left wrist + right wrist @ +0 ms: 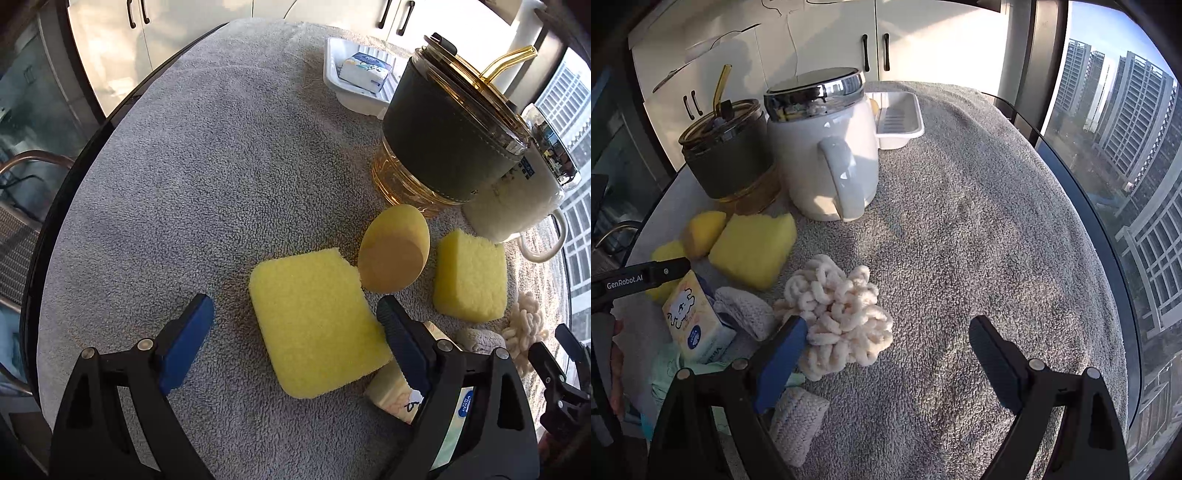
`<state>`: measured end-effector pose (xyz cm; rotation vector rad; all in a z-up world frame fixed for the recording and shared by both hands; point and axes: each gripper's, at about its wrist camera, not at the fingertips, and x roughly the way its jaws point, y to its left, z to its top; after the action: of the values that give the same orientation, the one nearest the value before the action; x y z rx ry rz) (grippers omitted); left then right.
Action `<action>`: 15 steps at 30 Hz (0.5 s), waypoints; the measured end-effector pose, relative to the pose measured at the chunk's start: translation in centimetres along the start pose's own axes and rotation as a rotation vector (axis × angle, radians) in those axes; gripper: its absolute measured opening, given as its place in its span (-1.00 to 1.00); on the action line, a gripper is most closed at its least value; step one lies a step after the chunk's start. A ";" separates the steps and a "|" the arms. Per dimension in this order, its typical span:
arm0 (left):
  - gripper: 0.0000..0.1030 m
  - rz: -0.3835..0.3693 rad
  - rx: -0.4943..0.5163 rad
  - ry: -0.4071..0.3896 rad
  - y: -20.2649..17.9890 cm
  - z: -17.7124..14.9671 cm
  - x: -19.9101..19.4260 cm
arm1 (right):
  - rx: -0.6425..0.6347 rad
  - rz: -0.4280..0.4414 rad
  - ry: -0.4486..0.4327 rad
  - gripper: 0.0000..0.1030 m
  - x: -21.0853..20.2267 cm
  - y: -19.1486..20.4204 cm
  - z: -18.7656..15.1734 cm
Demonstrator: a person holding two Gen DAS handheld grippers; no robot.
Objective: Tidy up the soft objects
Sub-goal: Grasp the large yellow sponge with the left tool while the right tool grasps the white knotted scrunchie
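Observation:
My left gripper is open, its jaws on either side of a big yellow sponge lying on the grey towel. A round tan puff leans just beyond it, and a second yellow sponge lies to the right. My right gripper is open and empty above the towel, with a cream chenille scrunchie by its left finger. The second sponge also shows in the right wrist view. A tissue pack and knitted pads lie at the lower left.
A white tray holding a tissue pack stands at the back. A dark-sleeved amber tumbler with a straw and a white lidded jug stand next to the sponges. The round table's edge runs by a window.

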<state>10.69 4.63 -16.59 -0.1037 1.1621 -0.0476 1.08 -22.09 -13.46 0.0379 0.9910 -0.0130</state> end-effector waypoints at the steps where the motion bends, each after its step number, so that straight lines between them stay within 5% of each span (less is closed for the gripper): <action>1: 0.75 0.004 0.003 -0.001 -0.1 -0.1 0.0 | -0.003 0.007 0.002 0.77 0.1 0.1 0.1; 12: 0.85 0.095 0.049 -0.001 -1.0 -0.9 0.5 | -0.030 0.035 0.019 0.76 1.2 1.8 0.1; 15: 0.96 0.098 0.002 0.016 -0.7 -0.9 0.5 | -0.033 0.031 0.039 0.58 1.6 2.2 -0.1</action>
<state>10.03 3.87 -17.37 -0.0450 1.1822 0.0373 1.95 -19.89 -14.83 0.0238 1.0289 0.0329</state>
